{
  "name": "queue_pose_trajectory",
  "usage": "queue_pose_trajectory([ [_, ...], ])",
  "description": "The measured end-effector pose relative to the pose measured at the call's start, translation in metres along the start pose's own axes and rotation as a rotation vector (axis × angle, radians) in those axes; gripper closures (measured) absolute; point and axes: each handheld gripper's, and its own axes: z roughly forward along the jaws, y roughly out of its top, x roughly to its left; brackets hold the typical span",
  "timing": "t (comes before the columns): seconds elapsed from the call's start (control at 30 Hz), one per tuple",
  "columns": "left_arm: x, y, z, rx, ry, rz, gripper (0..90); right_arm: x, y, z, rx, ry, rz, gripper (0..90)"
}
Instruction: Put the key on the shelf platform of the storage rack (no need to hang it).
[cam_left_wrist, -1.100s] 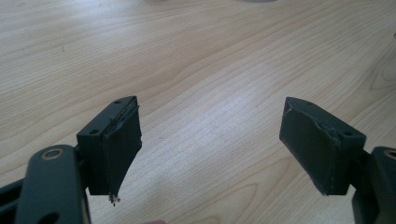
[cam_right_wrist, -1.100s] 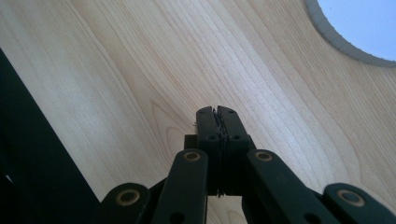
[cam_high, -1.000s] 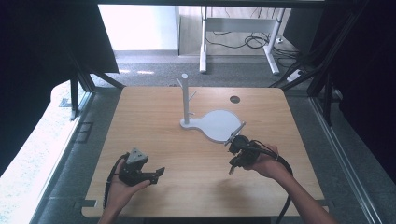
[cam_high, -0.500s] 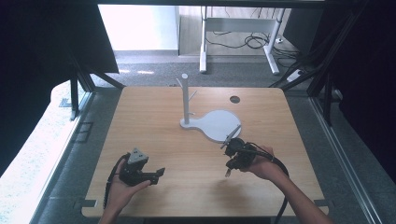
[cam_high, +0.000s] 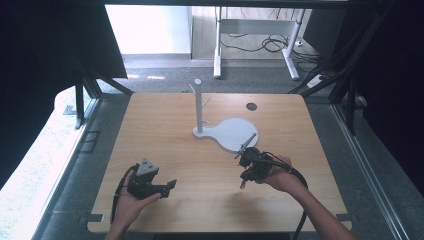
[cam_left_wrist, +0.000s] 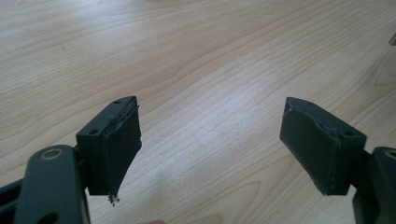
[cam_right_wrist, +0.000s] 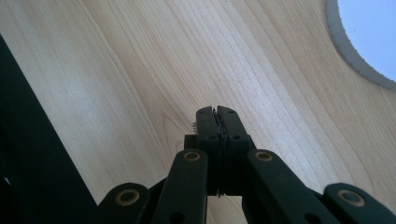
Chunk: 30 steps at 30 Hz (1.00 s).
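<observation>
Near the front right of the light wooden surface (cam_high: 165, 130), my right gripper (cam_high: 243, 183) hangs just short of the white plastic stand with an upright post and a flat teardrop base (cam_high: 231, 136). Nothing is held. Its jaws are pressed together with nothing between them, clear in the right gripper view (cam_right_wrist: 217, 112). The left gripper (cam_high: 171, 185) sits front left, well apart from the stand, with jaws spread wide over bare wood (cam_left_wrist: 210, 140).

Stand location: centre of the surface, slightly toward the far side. The post is vertical, so that long axis points straight up, with short pegs slanting up and out near the top. The base's long axis runs from the post foot toward the near right, so the wide rounded end faces my right gripper. That rim shows at the top right of the right gripper view (cam_right_wrist: 348, 49).

My read on the step: right hand is closing in on the stand.
- Spread the right jaws before reaching the stand; closed, they can only push it.
- The base is thin and flat, a poor bite. I'd go for the post, low down, jaws level across it.
- Keep the cable away from the pegs.
- The left gripper can steady the base rim if it slides.
</observation>
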Motion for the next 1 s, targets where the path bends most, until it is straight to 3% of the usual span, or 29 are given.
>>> queue_pose_trajectory([
  [0.8,0.0,0.0,0.001,0.008,0.0,0.004,20.4,0.012,0.027,-0.002,-0.025,0.008,-0.046,89.0],
  [1.0,-0.002,0.0,0.003,0.011,-0.003,0.008,20.4,0.012,0.03,-0.009,-0.049,0.006,-0.051,89.0],
])
